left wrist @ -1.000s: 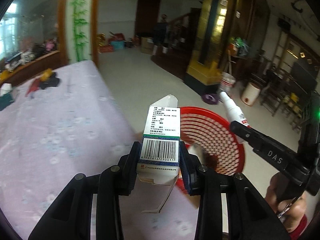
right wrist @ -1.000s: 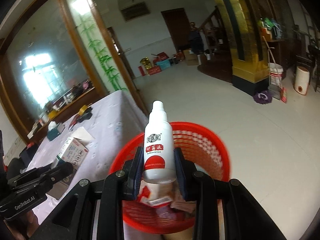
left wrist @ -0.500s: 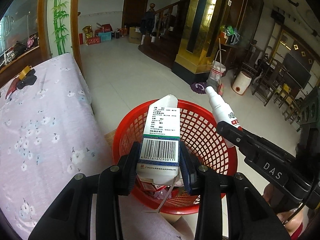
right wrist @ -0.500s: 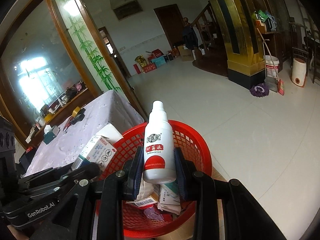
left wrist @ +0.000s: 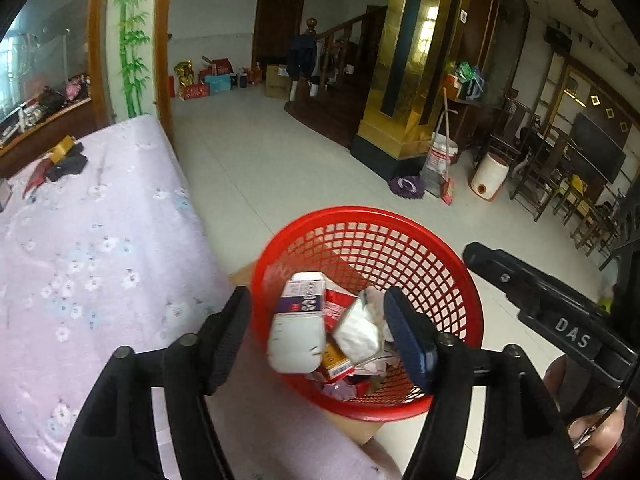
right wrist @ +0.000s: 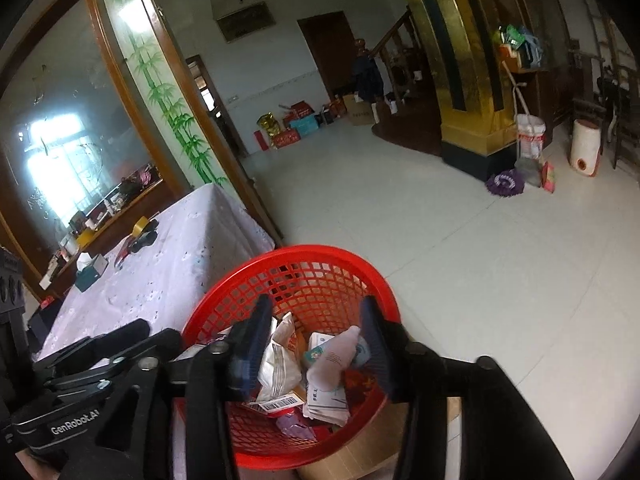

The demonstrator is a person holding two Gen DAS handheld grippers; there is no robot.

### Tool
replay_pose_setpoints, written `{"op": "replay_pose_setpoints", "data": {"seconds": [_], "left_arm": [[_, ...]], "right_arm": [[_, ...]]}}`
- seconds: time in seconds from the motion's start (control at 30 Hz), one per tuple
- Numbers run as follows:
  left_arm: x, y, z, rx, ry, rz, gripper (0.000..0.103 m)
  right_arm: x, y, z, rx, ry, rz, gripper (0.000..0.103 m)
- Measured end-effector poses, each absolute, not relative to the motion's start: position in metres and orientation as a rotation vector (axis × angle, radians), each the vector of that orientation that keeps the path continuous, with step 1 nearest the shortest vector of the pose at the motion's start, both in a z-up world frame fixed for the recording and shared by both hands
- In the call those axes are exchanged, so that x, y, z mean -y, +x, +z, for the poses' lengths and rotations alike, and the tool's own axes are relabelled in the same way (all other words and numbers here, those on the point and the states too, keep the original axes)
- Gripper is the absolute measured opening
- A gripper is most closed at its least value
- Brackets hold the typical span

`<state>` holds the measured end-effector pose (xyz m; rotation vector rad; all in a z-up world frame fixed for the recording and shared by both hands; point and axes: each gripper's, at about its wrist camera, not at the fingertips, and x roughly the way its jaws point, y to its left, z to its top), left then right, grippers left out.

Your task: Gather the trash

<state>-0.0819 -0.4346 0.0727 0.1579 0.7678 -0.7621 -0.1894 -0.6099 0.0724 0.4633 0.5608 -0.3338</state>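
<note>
A red mesh basket stands on the floor beside the table, holding several wrappers and boxes. My left gripper hangs over its near side, jaws opening and apart. The white barcoded carton is loose between them, dropping into the basket. My right gripper is over the same basket, jaws opening. A blurred whitish shape, seemingly the white bottle, falls between them, touching neither pad. In the right wrist view the left gripper shows at the lower left. One right finger crosses the left wrist view.
A table under a lilac flowered cloth lies left of the basket, with a tape roll and a tissue box at its far end. Tiled floor stretches beyond. A mop and bucket stand by a gold pillar.
Both grippers opened. The carton left the left jaws and the bottle left the right jaws; both are falling into the basket. The left gripper has moved a little further over the basket.
</note>
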Motion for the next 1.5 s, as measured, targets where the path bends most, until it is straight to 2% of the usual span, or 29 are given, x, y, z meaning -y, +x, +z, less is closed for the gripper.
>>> {"op": "replay_pose_setpoints", "data": {"seconds": [0.17, 0.37, 0.47, 0.57, 0.7, 0.93, 1.5], "left_arm": [[0.409, -0.089, 0.078, -0.734, 0.151, -0.720, 0.073], [0.364, -0.104, 0.078, -0.676, 0.169, -0.629, 0.085], [0.334, -0.117, 0.079, -0.632, 0.191, -0.557, 0.087], [0.306, -0.130, 0.080, -0.591, 0.209, -0.496, 0.096], [0.266, -0.147, 0.080, -0.549, 0.200, -0.415, 0.099], [0.211, -0.167, 0.066, -0.549, 0.205, -0.235, 0.100], [0.199, -0.175, 0.058, -0.567, 0.245, -0.148, 0.100]], "right_arm": [[0.588, -0.198, 0.084, -0.546, 0.410, -0.369, 0.082], [0.555, -0.210, 0.092, -0.545, 0.327, -0.424, 0.094], [0.536, -0.217, 0.093, -0.546, 0.291, -0.462, 0.095], [0.504, -0.227, 0.095, -0.537, 0.183, -0.549, 0.103], [0.461, -0.239, 0.099, -0.514, 0.067, -0.600, 0.103], [0.422, -0.249, 0.095, -0.503, 0.051, -0.564, 0.103], [0.406, -0.237, 0.084, -0.544, 0.038, -0.566, 0.103]]}}
